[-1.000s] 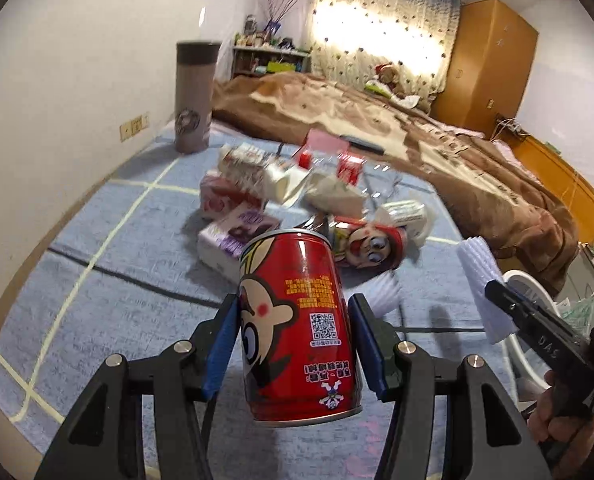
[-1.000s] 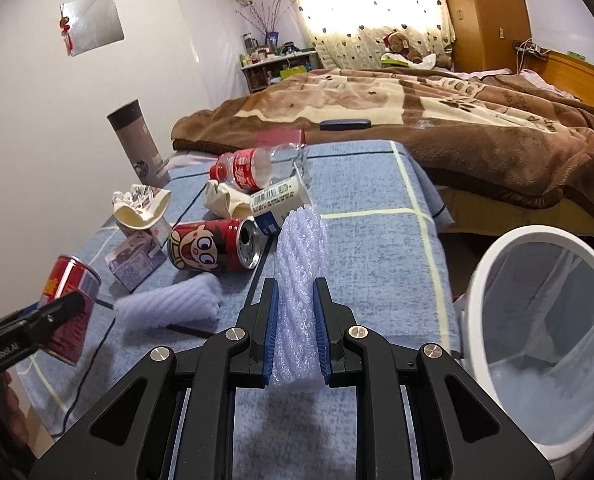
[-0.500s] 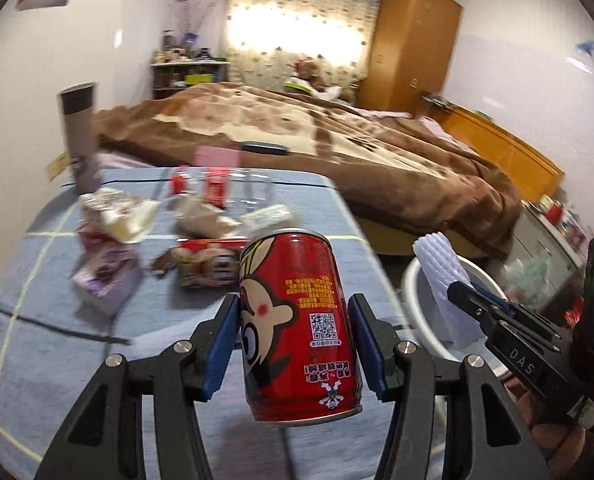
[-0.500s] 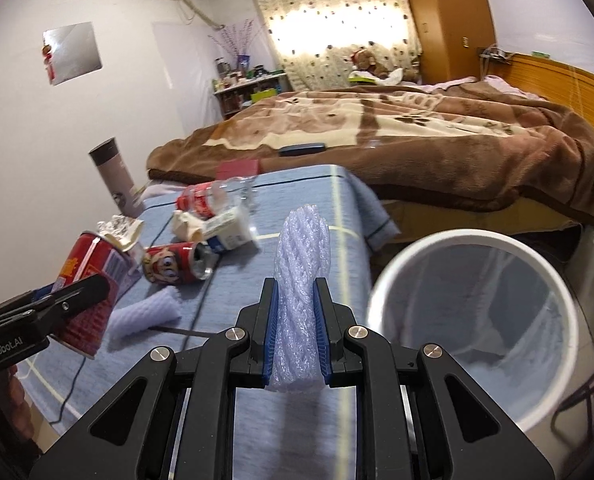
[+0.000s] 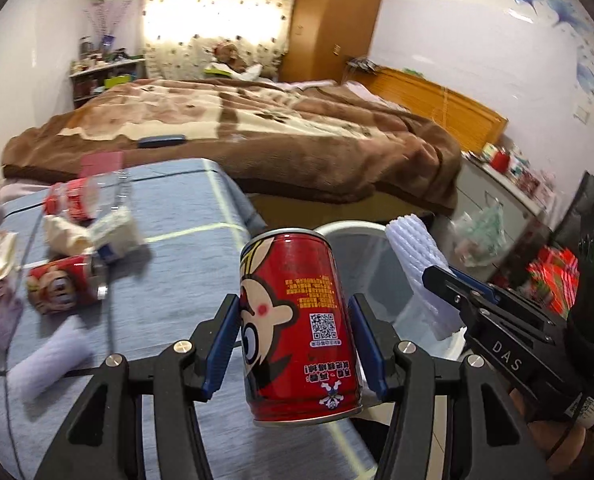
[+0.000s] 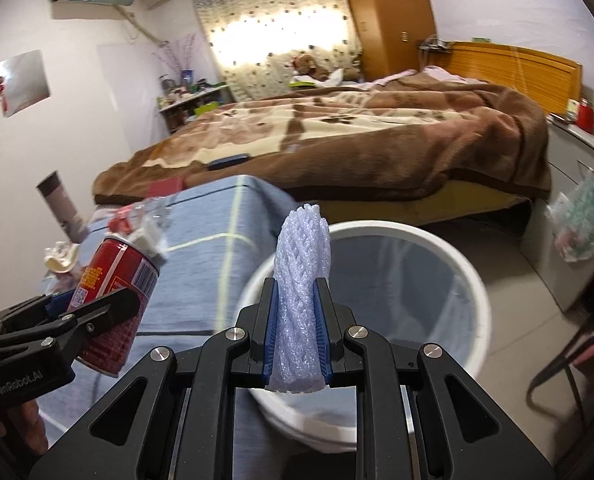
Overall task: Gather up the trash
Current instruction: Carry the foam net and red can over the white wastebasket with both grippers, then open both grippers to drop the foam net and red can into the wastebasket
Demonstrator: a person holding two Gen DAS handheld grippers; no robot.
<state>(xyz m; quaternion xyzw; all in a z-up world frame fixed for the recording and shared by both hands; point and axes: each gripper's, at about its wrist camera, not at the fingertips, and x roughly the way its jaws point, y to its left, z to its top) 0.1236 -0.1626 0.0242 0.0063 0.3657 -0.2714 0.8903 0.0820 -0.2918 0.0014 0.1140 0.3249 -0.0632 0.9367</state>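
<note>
Foam net (image 6: 301, 300) & can (image 5: 297, 320) now nearer white bin (image 6: 473, 280) — both grippers clamped.

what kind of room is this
A bedroom in a home, most likely: a bed under a brown blanket, a tall wooden wardrobe by the curtained window, and a white trash bin beside a blue-covered table strewn with cans and wrappers.

Blue-grey cloth-covered surface (image 5: 185, 280) with pale grid lines. Lying on it: red cartoon can on its side (image 5: 63, 284), plastic bottle with red label (image 5: 73, 200), white crumpled carton (image 5: 115, 232), white foam sleeve (image 5: 49, 360), thin black cable (image 5: 109, 332). White lined bin (image 6: 473, 280) on floor (image 6: 537, 344) beside it.
</note>
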